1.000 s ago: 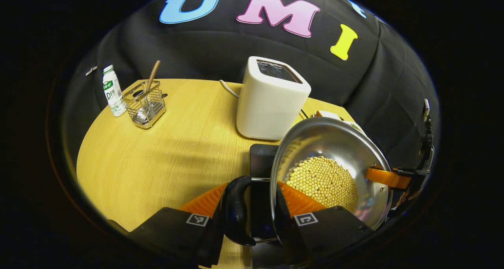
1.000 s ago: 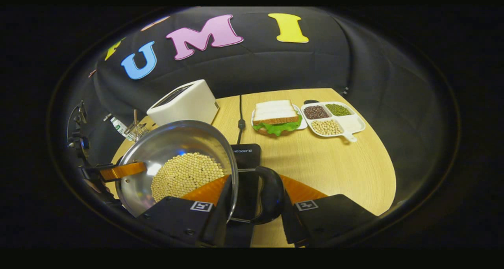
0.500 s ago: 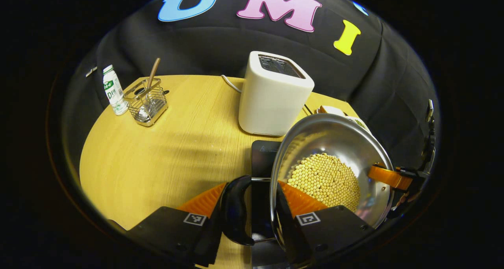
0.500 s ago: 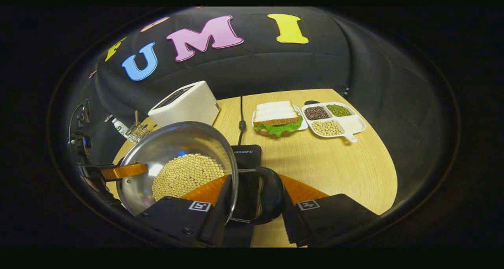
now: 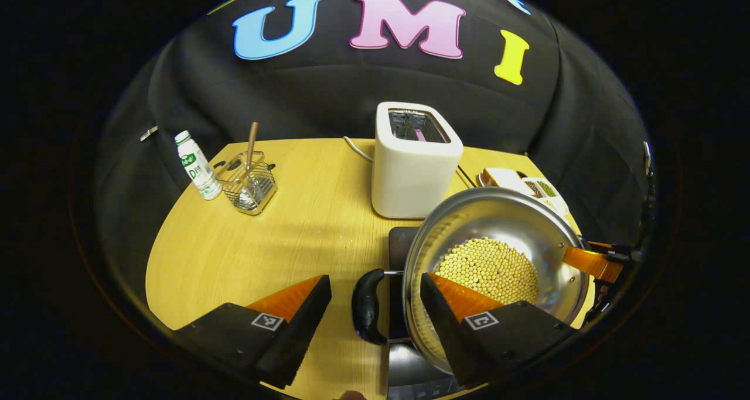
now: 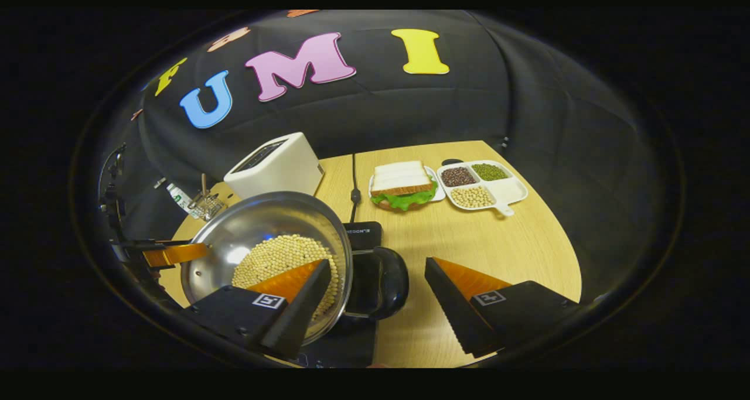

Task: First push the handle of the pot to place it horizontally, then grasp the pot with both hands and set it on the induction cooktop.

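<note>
The shiny round metal pot full of small yellow beans sits on the flat black induction cooktop, at about 4 o'clock in the left gripper view. The left gripper has its jaws wide apart, one on each side of the pot's black curved handle, not touching it. In the right gripper view the right gripper is let go too, jaws spread around the other black handle at 6 o'clock. The tall white toaster stands at 12 o'clock behind the pot on the yellow wooden table.
</note>
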`<state>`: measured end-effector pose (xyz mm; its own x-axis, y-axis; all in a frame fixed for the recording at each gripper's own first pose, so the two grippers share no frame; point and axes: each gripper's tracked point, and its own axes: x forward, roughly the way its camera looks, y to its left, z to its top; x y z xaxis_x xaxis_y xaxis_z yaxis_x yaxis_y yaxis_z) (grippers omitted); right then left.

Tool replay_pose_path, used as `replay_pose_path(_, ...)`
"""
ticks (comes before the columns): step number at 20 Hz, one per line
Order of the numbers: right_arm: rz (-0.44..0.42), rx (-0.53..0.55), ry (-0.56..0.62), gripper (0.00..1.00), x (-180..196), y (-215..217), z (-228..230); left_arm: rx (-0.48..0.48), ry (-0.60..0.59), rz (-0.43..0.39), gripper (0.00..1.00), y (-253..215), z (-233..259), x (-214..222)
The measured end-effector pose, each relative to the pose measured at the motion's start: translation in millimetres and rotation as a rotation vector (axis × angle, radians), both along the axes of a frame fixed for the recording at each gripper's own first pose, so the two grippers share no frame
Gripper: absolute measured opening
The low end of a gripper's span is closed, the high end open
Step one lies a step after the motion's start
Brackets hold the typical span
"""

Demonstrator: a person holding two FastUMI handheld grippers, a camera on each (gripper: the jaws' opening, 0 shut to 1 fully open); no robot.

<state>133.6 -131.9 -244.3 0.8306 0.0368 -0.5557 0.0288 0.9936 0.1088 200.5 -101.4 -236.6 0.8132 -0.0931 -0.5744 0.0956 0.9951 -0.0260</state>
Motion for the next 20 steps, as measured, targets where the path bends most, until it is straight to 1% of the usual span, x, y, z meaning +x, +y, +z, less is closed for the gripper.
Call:
replay_pose_path(4, -0.015, -0.035, -0.081, 0.99, -18, 3, 35, -0.001, -0.096, 0.039, 0.96, 17, 38, -25)
replay_pose_path(8, -0.039, -0.109, -0.160, 0.99, -41, 9, 74, -0.019, -0.201, 0.098, 0.96, 39, 78, -57)
replay_pose_path(10, -0.037, -0.126, -0.220, 0.99, -54, 21, 99, -0.025, -0.257, 0.118, 0.96, 50, 98, -73)
replay_pose_path(12, -0.038, -0.157, -0.286, 0.99, -68, 29, 123, -0.053, -0.316, 0.138, 0.96, 61, 121, -91)
replay_pose_path(14, -0.051, -0.160, -0.354, 0.99, -85, 37, 148, -0.074, -0.364, 0.144, 0.96, 70, 141, -111)
replay_pose_path(16, -0.076, -0.146, -0.409, 0.99, -103, 46, 169, -0.066, -0.416, 0.154, 0.96, 86, 159, -131)
replay_pose_path(18, -0.122, -0.148, -0.472, 0.99, -122, 46, 191, -0.066, -0.471, 0.151, 0.96, 97, 175, -151)
replay_pose_path(20, -0.155, -0.154, -0.534, 0.98, -143, 48, 209, -0.059, -0.492, 0.151, 0.96, 105, 180, -168)
